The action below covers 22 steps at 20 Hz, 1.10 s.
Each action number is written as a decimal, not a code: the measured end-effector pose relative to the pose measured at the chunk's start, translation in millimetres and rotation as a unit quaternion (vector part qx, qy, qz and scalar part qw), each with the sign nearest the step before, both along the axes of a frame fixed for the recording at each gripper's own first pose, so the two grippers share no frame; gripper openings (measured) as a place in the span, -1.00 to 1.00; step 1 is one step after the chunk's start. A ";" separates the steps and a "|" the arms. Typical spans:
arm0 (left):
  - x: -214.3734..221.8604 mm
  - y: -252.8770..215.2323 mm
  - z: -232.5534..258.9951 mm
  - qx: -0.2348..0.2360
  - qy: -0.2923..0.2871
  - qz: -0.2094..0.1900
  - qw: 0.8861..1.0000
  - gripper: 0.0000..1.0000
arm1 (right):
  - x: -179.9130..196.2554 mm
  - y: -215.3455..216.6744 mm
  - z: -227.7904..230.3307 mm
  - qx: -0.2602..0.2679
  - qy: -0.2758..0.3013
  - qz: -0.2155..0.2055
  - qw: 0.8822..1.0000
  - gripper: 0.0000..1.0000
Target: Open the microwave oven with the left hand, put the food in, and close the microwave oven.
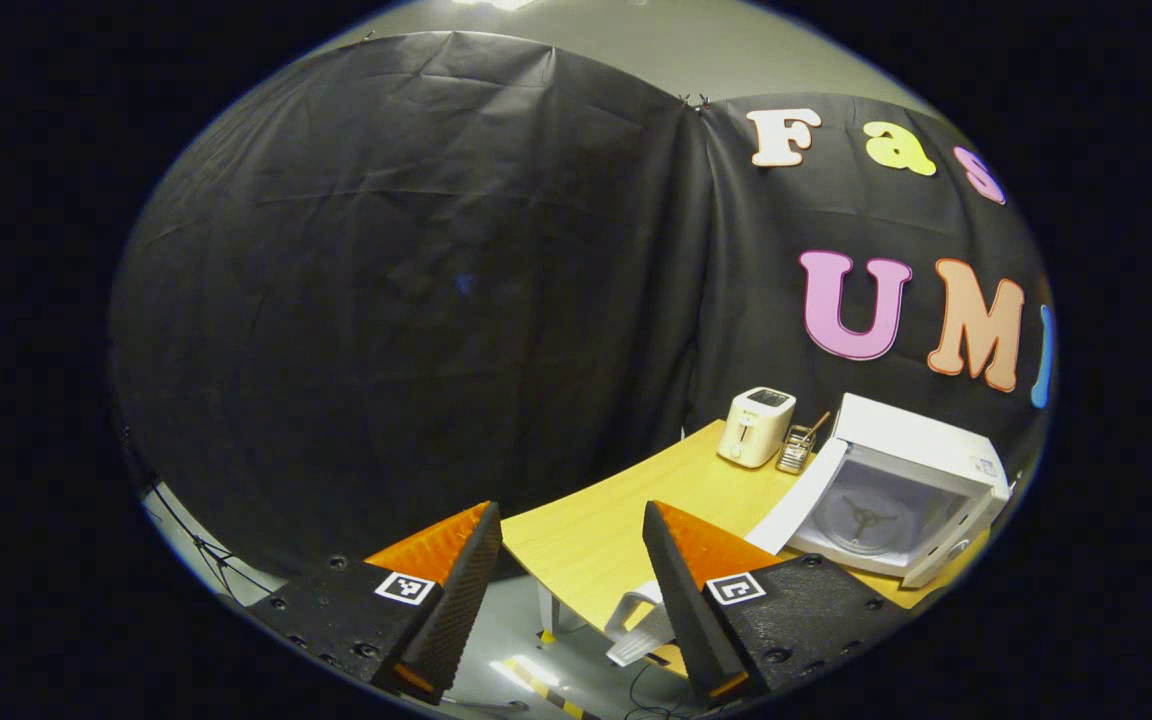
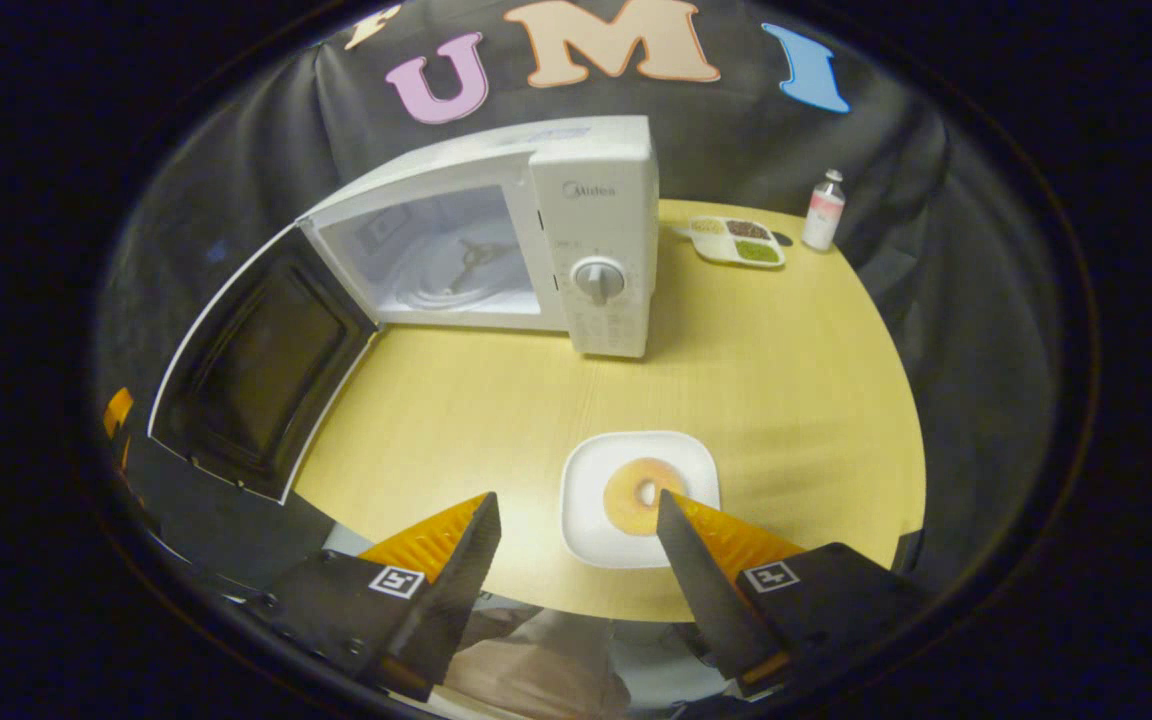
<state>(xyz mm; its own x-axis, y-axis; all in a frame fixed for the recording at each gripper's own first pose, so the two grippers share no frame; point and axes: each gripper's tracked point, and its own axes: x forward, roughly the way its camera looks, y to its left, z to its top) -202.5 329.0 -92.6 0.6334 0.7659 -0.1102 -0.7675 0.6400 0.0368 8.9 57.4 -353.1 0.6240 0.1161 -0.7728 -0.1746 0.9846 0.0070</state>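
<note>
Microwave (image 2: 496, 240) door (image 2: 256, 375) swung wide open, upper left of the right gripper view. Donut (image 2: 636, 495) on white plate (image 2: 591, 500) at lower centre, right gripper (image 2: 576, 525) spread and empty, donut beside its right finger. Left gripper (image 1: 571, 540) also spread, holding nothing, microwave at its lower right.

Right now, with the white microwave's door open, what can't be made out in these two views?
- Right gripper view: compartment tray contents too small; ring-shaped pastry on white square plate partly covered by right gripper.
- Left gripper view: white microwave controls cut off; holder beside cream toaster too small.
</note>
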 end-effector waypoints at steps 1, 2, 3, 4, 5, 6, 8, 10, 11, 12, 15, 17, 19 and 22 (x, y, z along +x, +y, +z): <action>3.7 -7.5 8.4 0.004 -0.008 0.001 1.000 0.67 | 4.9 -2.2 -6.5 0.000 0.009 0.003 1.000 0.87; 7.2 -14.9 14.6 0.011 -0.013 0.001 1.000 0.59 | 8.7 -7.0 -13.6 -0.003 0.019 0.004 1.000 0.87; 10.7 -21.8 22.0 0.020 -0.015 0.002 1.000 0.67 | 12.5 -13.1 -21.8 -0.009 0.033 0.004 0.999 0.99; 17.0 -26.0 26.0 0.029 -0.015 0.001 0.999 0.66 | 16.9 -19.3 -32.1 -0.015 0.049 0.001 0.999 0.98; 23.0 -32.9 29.4 0.033 -0.016 -0.003 0.999 0.66 | 19.4 -22.7 -41.6 -0.017 0.067 0.000 0.998 0.98; 29.4 -40.8 33.1 0.032 -0.018 -0.008 0.999 0.66 | 19.8 -24.9 -52.7 -0.018 0.089 0.002 0.996 0.98; 38.7 -55.7 36.2 0.024 -0.025 -0.017 0.999 0.59 | 22.1 -31.8 -68.4 -0.022 0.120 -0.001 0.992 0.87; 45.6 -64.8 39.6 0.027 -0.027 -0.020 0.999 0.67 | 26.6 -37.7 -79.9 -0.034 0.135 0.003 0.990 0.87; 49.1 -68.6 40.9 0.031 -0.023 -0.020 0.999 0.58 | 28.5 -38.5 -83.9 -0.039 0.141 0.009 0.989 1.00; 50.3 -70.9 41.4 0.037 -0.018 -0.020 0.999 0.58 | 29.8 -38.7 -87.9 -0.041 0.146 0.014 0.988 0.87; 57.4 -78.3 46.5 0.044 -0.013 -0.022 0.999 0.58 | 35.4 -38.9 -98.6 -0.051 0.155 0.024 0.986 1.00; 59.5 -81.0 45.5 0.036 -0.017 -0.024 0.999 0.67 | 38.6 -41.8 -103.5 -0.062 0.154 0.026 0.986 0.87; 60.8 -78.6 43.7 0.034 -0.016 -0.024 0.999 0.67 | 39.4 -45.1 -110.4 -0.074 0.157 0.022 0.985 0.87; 64.3 -73.5 36.7 0.035 -0.001 -0.031 0.999 0.66 | 41.4 -47.9 -114.6 -0.076 0.157 0.010 0.985 0.86</action>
